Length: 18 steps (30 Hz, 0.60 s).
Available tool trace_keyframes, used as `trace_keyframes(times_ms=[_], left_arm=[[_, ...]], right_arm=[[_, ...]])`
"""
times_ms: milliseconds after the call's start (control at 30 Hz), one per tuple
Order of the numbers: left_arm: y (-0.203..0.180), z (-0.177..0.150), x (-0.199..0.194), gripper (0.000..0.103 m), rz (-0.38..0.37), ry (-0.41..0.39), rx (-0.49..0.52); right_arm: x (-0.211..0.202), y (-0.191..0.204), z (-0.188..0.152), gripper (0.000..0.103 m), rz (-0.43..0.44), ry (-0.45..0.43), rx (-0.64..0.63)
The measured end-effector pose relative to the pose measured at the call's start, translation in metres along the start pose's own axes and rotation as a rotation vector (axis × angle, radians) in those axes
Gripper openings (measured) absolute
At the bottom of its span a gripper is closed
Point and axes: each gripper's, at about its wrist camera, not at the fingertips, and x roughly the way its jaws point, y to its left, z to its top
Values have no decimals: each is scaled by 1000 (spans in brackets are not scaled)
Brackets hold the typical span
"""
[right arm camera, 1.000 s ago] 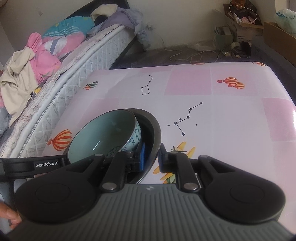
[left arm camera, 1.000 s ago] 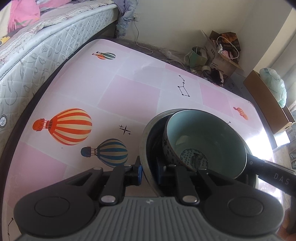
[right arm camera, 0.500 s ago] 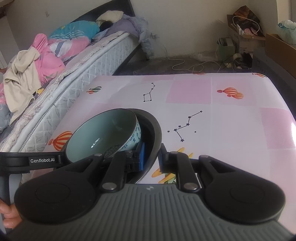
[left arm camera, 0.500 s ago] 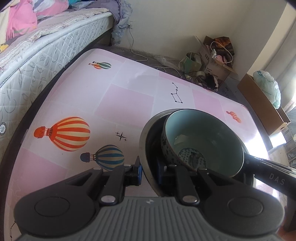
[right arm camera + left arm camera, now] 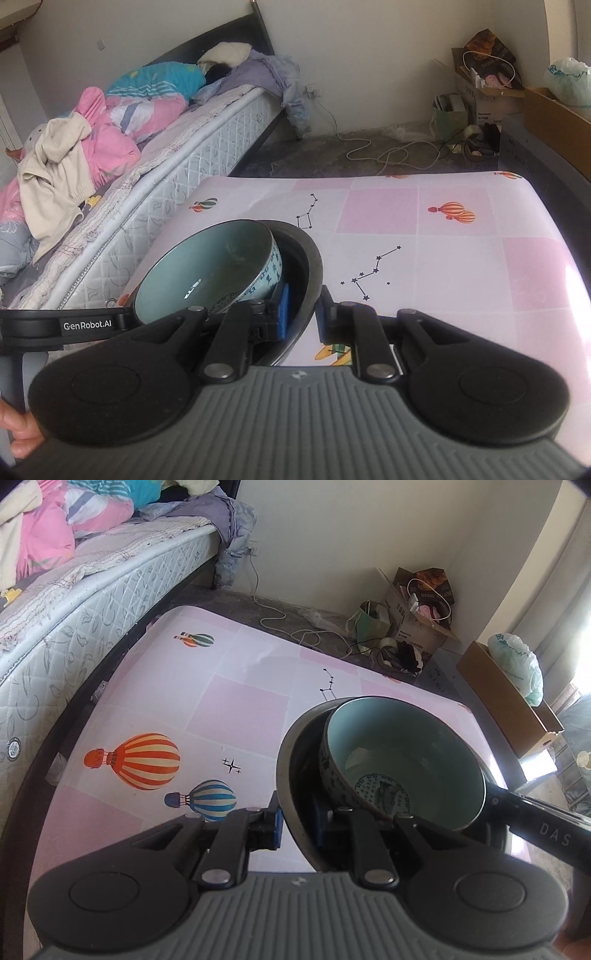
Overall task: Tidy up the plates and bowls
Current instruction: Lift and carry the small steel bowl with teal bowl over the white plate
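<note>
Bowl [image 5: 402, 764] sits tilted in dark plate [image 5: 291, 775], now higher above table [image 5: 236, 701] than before; left gripper [image 5: 297, 821] and right gripper [image 5: 301, 314] pinch plate's opposite rims. Stack's airborne, ready for moving.

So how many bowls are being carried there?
2: a teal bowl sits tilted inside a wider dark metal bowl, whose rim both grippers clamp from opposite sides. Anything beneath is hidden.

Both claws have carried the dark plate [image 5: 295, 771] and the teal bowl [image 5: 406, 757] in it higher off the table [image 5: 236, 701]; more of the bed [image 5: 166, 173] and far floor now shows.
</note>
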Motion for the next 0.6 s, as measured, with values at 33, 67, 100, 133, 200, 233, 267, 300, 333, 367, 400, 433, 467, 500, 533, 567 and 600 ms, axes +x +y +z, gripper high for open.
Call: trace_keyframes(times_ms=[33,67,100,133,200,233,267,300,333,367,400,433,467,500,533,567,600], left_arm=[[-1,0,-3,16,-2,-2,-2],[-2,-1,-7,15,-4,-4,-3],[-4,-2,-11,15,-6,-7,-1],[-6,-3,-15,15,-8,-9,0],[-10,-6,-22,15,-12,-14,4],[-11,-8,-25,15,-15,-15,5],[-14,-10,-28,15,-17,-16,6],[-16,-13,-31,15,-18,-16,8],[-19,-16,-34,15,-19,-16,14],[-21,-18,-37,15,-22,-16,18],[-23,-22,-39,15,-25,-14,19],[-25,-24,-41,15,-28,-12,20],[-28,-28,-43,15,-31,-9,22],[-30,-32,-45,15,-35,-8,25],[-32,-36,-46,15,-37,-6,28],[-35,-41,-47,15,-40,-2,29],[-37,-45,-48,15,-41,6,29]], right_arm=[[-5,1,1,14,0,-3,-2],[-9,2,1,14,2,-5,-2],[-15,2,1,14,4,-9,0],[-21,2,1,14,6,-11,2],[-31,3,0,15,5,-16,4],[-37,3,-1,15,4,-17,6],[-42,3,-3,15,3,-19,8],[-48,3,-4,15,3,-19,12],[-52,3,-6,15,2,-20,16],[-58,2,-9,15,1,-20,19],[-64,1,-12,15,-2,-21,21],[-68,0,-15,15,-4,-22,23],[-74,-1,-18,15,-7,-22,26],[-79,-3,-22,15,-9,-22,31],[-85,-5,-26,15,-12,-21,35],[-90,-7,-30,15,-15,-21,37],[-95,-9,-36,15,-20,-21,40]])
